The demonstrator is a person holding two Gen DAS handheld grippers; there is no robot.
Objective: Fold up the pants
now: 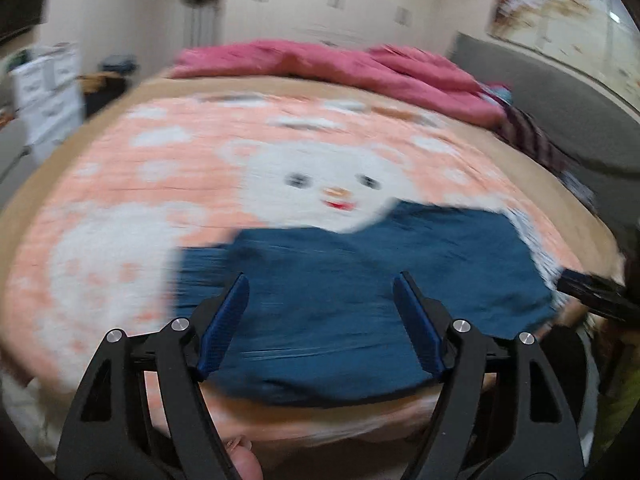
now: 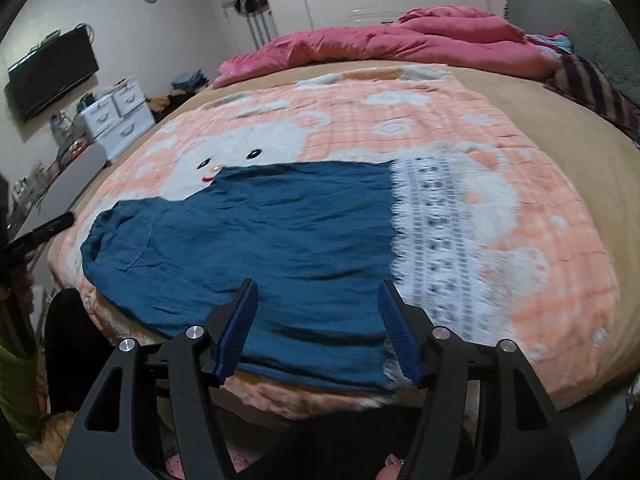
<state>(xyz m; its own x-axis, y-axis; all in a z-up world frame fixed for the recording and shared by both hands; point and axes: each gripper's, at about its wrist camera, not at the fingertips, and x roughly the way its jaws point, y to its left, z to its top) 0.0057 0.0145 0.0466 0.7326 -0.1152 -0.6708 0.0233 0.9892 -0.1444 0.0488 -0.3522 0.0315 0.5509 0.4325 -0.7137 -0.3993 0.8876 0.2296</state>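
Right wrist view is the sharper of the two: it shows the teal-blue woven pants [image 2: 256, 240] lying flat near the front edge of the bed, their surface finely creased, a patch pocket on the left part and a broad band of white lace trim [image 2: 436, 248] down their right end. They rest on a fleecy peach-and-white blanket printed with a bear face [image 2: 540, 208], which covers a tan bedsheet [image 2: 560, 120]. A rumpled pink quilt [image 2: 400, 44] is heaped along the far side, with a dark striped cloth [image 2: 592, 84] beside it. Only this view takes in the black wall-mounted television [image 2: 52, 72] and the white plastic drawer unit [image 2: 118, 114].

Left wrist view is smeared by motion, so the lace reads only as a pale fringe, possibly the same trim. It does show the bear's eyes and red mouth just beyond the pants' far edge.

The right gripper [image 2: 318, 328] has its ribbed blue pads [image 2: 240, 328] spread well apart above the fabric, holding nothing. The left gripper [image 1: 320, 324] likewise stands wide, with nothing between its pads and the cloth below it.
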